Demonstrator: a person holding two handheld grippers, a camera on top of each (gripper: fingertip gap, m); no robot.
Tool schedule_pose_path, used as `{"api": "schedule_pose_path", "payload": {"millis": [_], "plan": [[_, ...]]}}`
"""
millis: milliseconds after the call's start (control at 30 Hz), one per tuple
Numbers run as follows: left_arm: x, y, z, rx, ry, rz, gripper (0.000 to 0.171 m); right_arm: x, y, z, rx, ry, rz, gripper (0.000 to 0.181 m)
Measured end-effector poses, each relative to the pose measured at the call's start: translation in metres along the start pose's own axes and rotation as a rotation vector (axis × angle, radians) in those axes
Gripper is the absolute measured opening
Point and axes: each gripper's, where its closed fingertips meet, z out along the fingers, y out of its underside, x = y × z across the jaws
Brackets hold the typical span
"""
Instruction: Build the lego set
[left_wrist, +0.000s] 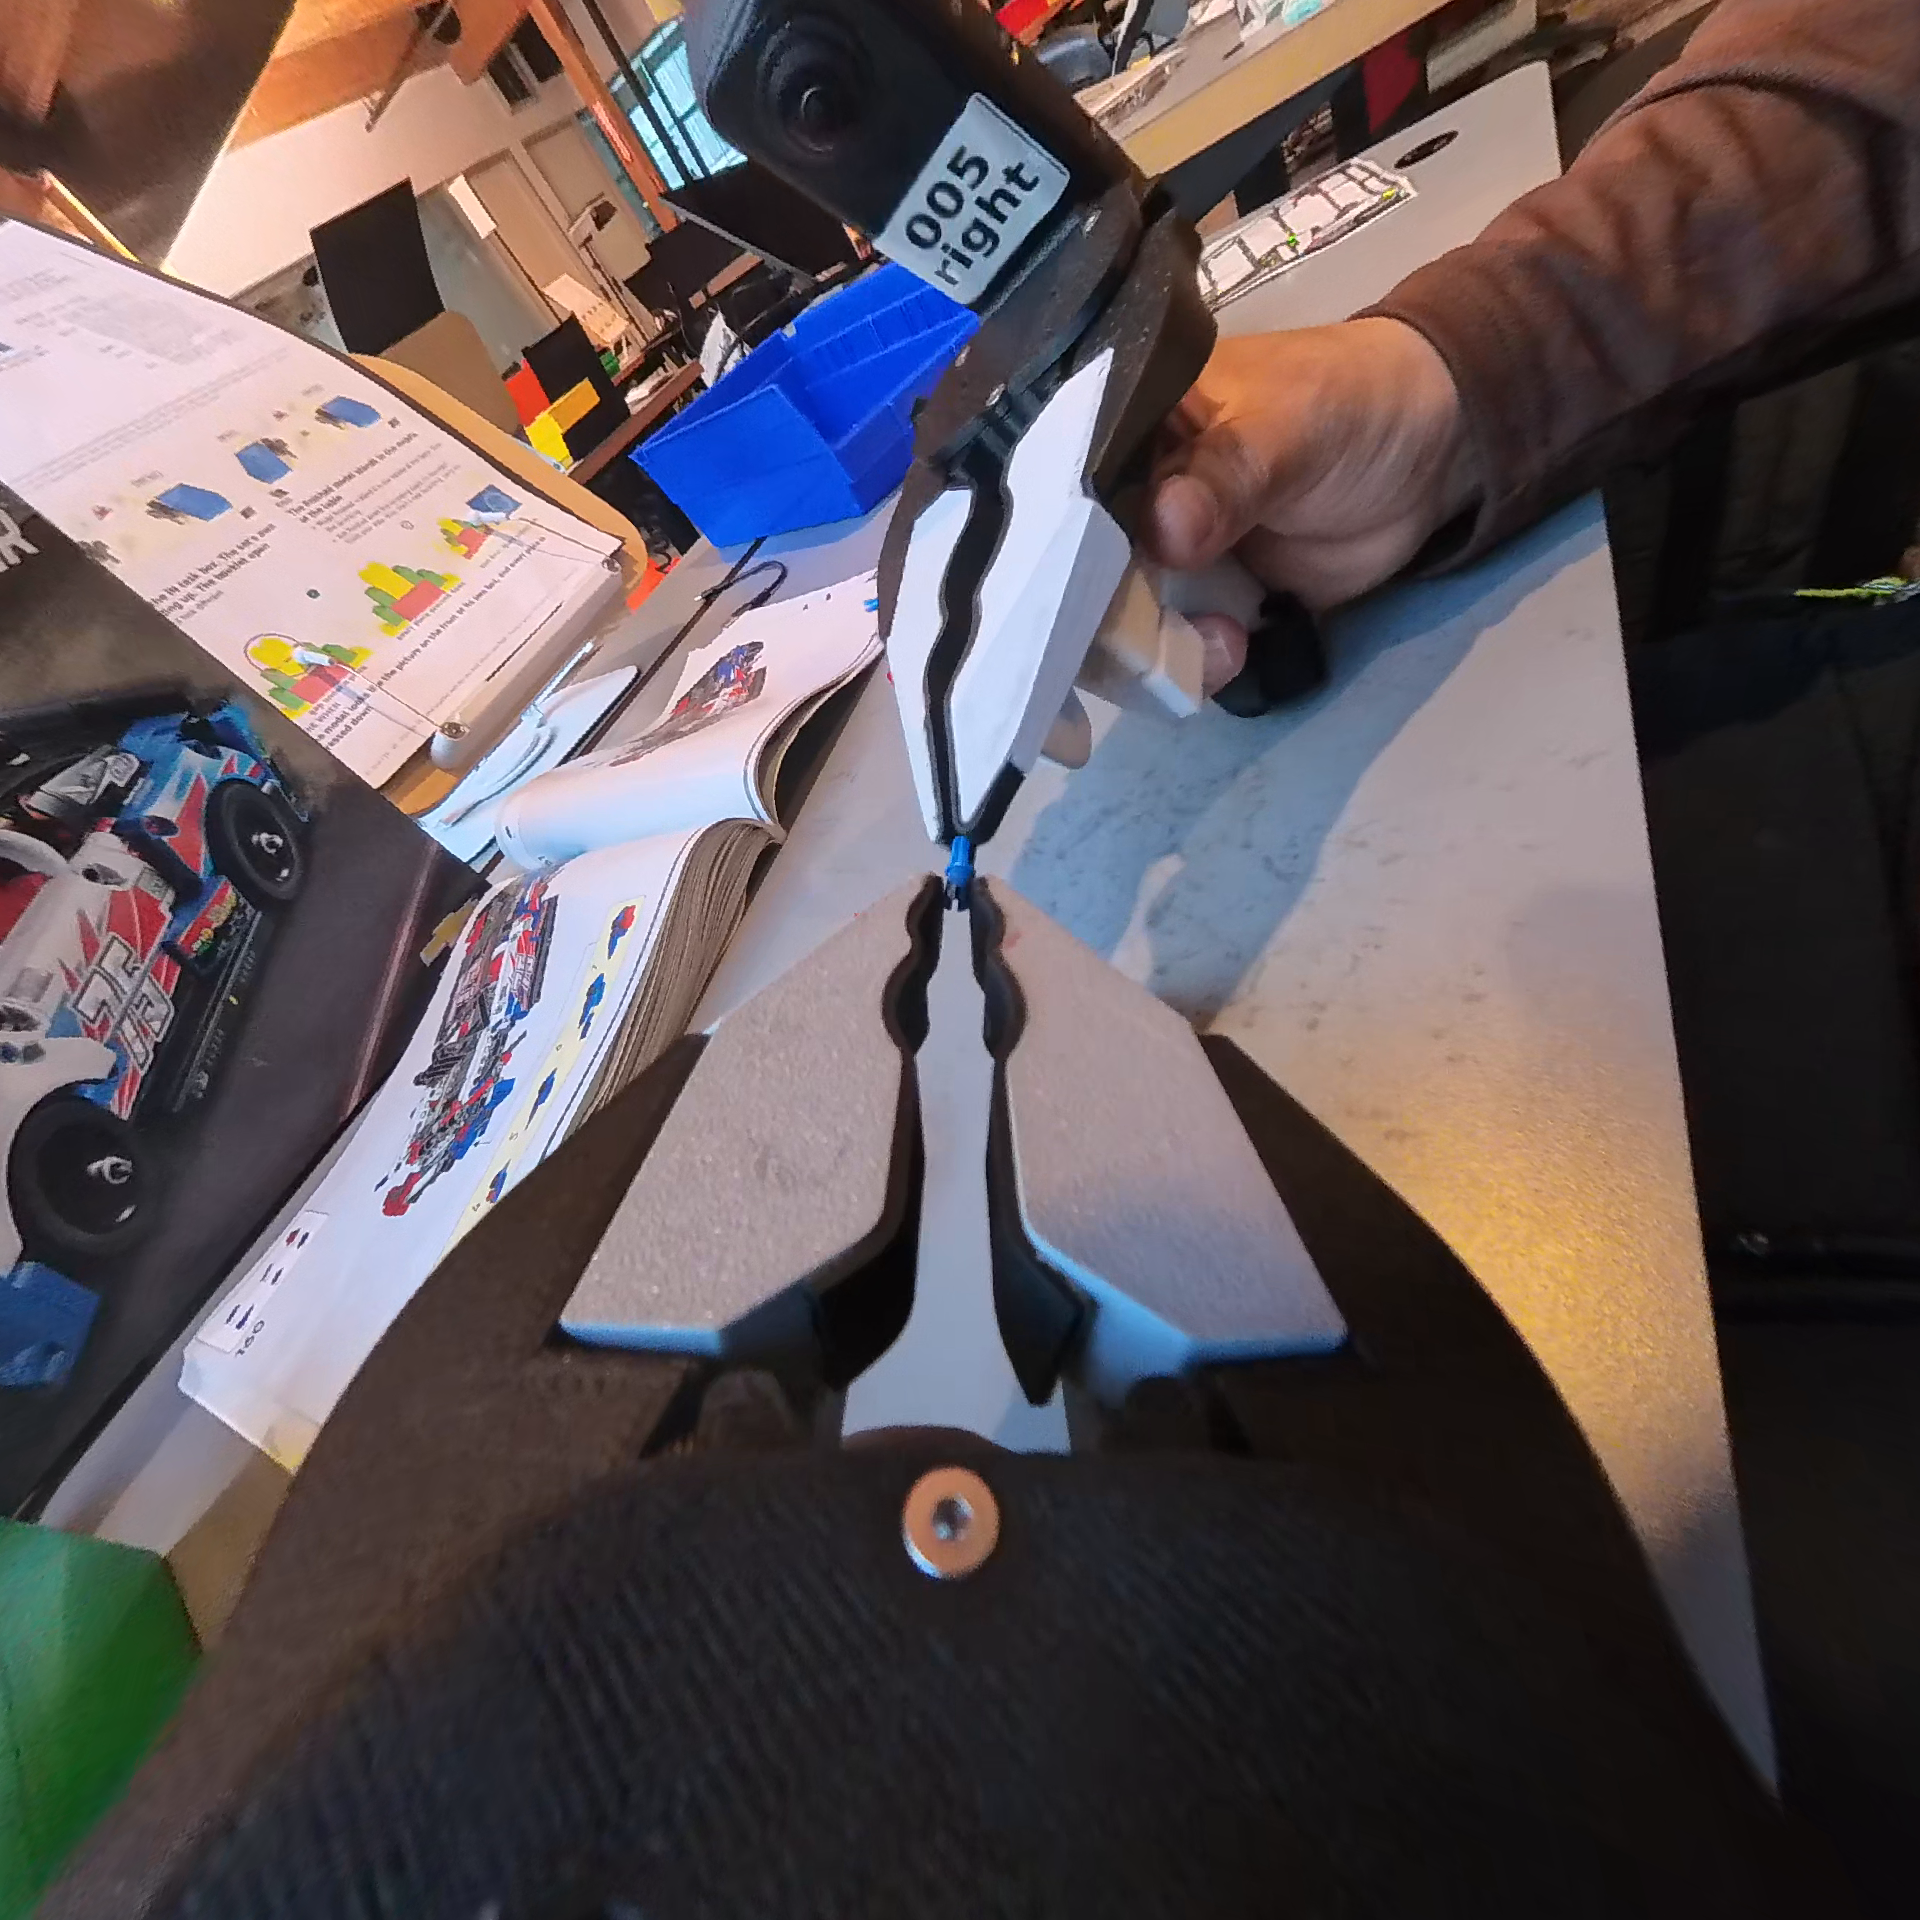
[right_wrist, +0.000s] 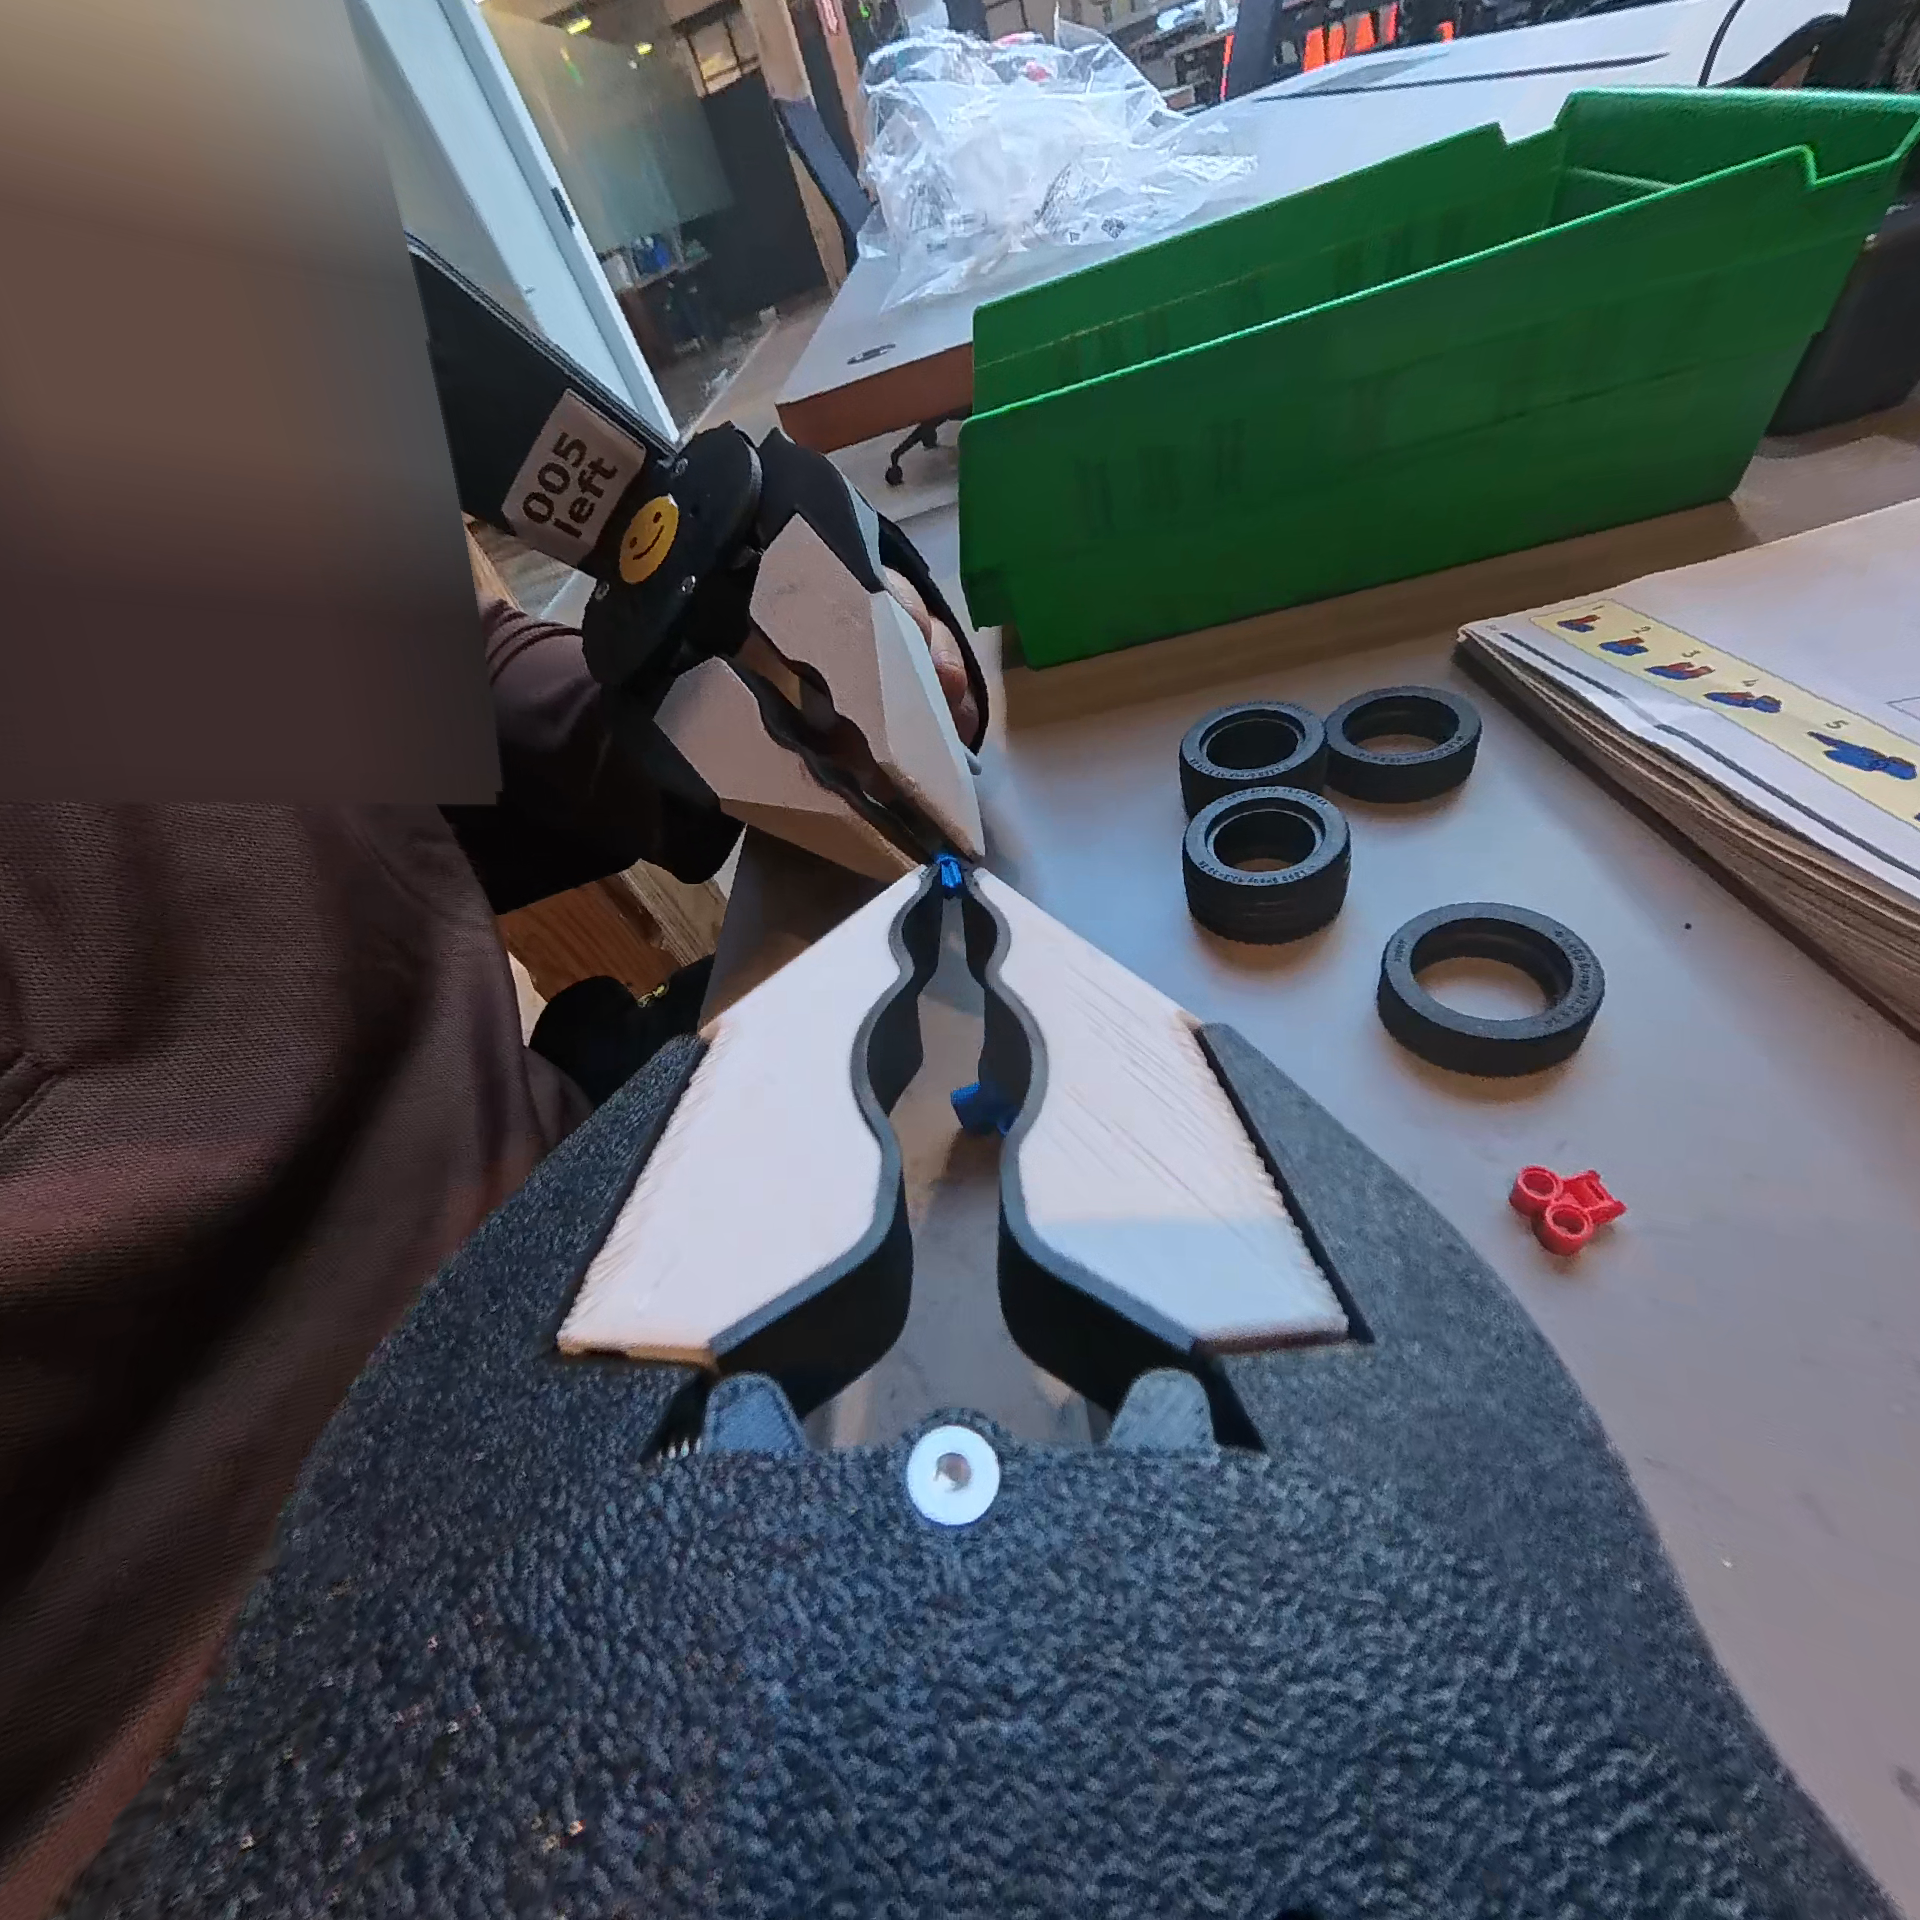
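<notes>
Both the left tongs (left_wrist: 958, 902) and right tongs (right_wrist: 945, 883) pinch one small blue pin (left_wrist: 958, 860) tip-to-tip; the handover probably needs one firm grip before the other releases.

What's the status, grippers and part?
Left gripper and right gripper both shut on blue pin, tip to tip above table. Second blue piece lies below. Nothing blocking.

The blue peg (left_wrist: 957, 869) pinched between the two claw tips is too small to make out its shape. A second blue piece (right_wrist: 981, 1108) lies half hidden behind a claw finger. The car box (left_wrist: 156, 935) is cut off at the left edge.
</notes>
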Motion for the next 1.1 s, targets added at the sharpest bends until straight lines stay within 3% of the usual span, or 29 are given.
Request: {"api": "schedule_pose_path", "payload": {"millis": [800,1100], "plan": [[0.002,-0.008,-0.002,0.038,0.004,-0.006,0.002,-0.007,-0.005,-0.001,0.034,-0.042,0.004,0.003],[0.002,-0.012,-0.003,0.066,0.065,-0.144,0.002,-0.013,-0.008,-0.002,0.022,-0.049,-0.067,0.007]]}}
